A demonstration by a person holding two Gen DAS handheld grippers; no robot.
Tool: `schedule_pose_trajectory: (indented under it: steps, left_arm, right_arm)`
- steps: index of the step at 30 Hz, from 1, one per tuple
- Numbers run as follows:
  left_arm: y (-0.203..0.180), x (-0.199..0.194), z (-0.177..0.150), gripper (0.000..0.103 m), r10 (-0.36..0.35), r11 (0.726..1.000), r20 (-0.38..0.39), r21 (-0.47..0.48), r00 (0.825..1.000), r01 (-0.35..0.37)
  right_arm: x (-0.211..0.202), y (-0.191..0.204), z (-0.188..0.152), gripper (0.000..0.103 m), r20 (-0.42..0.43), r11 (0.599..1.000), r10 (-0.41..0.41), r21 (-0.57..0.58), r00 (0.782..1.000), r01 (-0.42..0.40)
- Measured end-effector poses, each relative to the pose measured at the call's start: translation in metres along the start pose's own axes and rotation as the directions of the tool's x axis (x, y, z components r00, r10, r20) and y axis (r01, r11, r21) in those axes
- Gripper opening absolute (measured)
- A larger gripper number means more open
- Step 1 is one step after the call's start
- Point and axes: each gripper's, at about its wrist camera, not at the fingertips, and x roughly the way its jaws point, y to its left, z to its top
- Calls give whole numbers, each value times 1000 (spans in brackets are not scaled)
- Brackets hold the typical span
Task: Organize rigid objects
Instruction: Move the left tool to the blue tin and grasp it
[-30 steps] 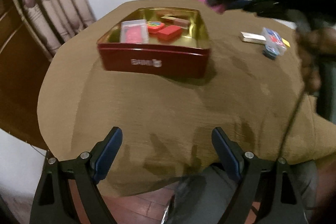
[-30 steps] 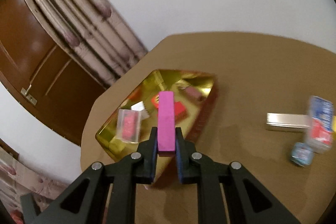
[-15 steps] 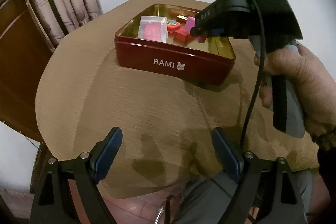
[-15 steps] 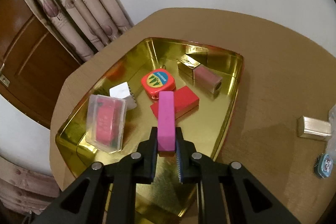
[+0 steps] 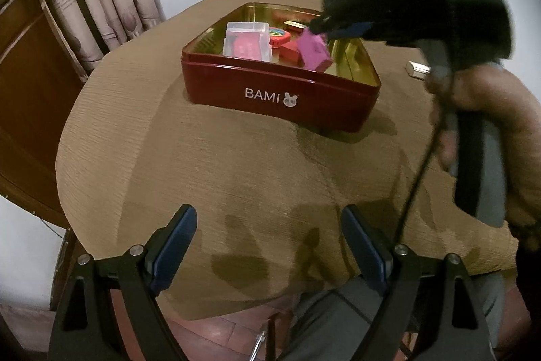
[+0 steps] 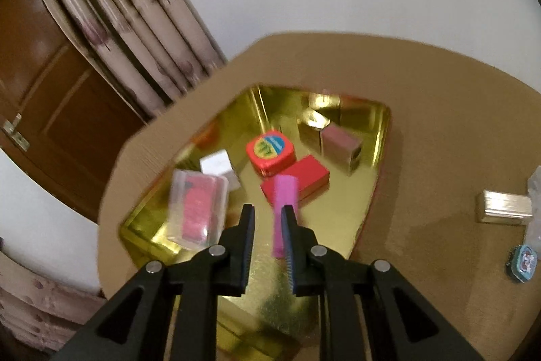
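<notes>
A red BAMI tin [image 5: 280, 90] with a gold inside [image 6: 324, 219] stands on the brown table. A pink block [image 6: 284, 212] [image 5: 316, 51] is dropping out of my right gripper [image 6: 267, 212], whose jaws have parted a little above the tin. The tin also holds a clear case with pink contents [image 6: 196, 208], a red round tape measure [image 6: 268, 151], a red block [image 6: 297, 180], a white cube [image 6: 218, 166] and a pink-and-gold box [image 6: 338, 144]. My left gripper [image 5: 267, 235] is open and empty over the table's near edge.
To the right of the tin lie a gold bar [image 6: 505, 210], a small blue round item [image 6: 522, 259] and a clear case at the frame edge [image 6: 536, 192]. A curtain [image 6: 135, 22] and a wooden door [image 6: 50, 97] stand behind the table at left.
My right gripper carried the pink block over the tin, then opened slightly; the block has slipped from between the fingers and tilts down into the tin. The left gripper stayed open.
</notes>
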Motion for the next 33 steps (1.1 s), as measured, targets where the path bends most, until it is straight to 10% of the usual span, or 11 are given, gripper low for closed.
schedule_pose_trajectory:
  steps: [9, 16, 21, 33]
  left_arm:
    - [-9, -6, -3, 84, 2, 1000, 27, 31, 1000, -3]
    - [-43, -19, -3, 84, -52, 992, 31, 118, 998, 48]
    - [-84, -27, 15, 84, -125, 976, 45, 186, 991, 115]
    - [-212, 27, 91, 84, -289, 903, -4, 330, 957, 274]
  right_arm:
    - [-114, -100, -52, 19, 189, 975, -210, 118, 959, 191]
    - [-171, -218, -103, 19, 117, 820, -567, 182, 816, 543]
    - [-186, -276, -125, 19, 63, 742, -659, 215, 749, 635]
    - [-199, -319, -142, 21, 61, 756, -615, 329, 786, 566]
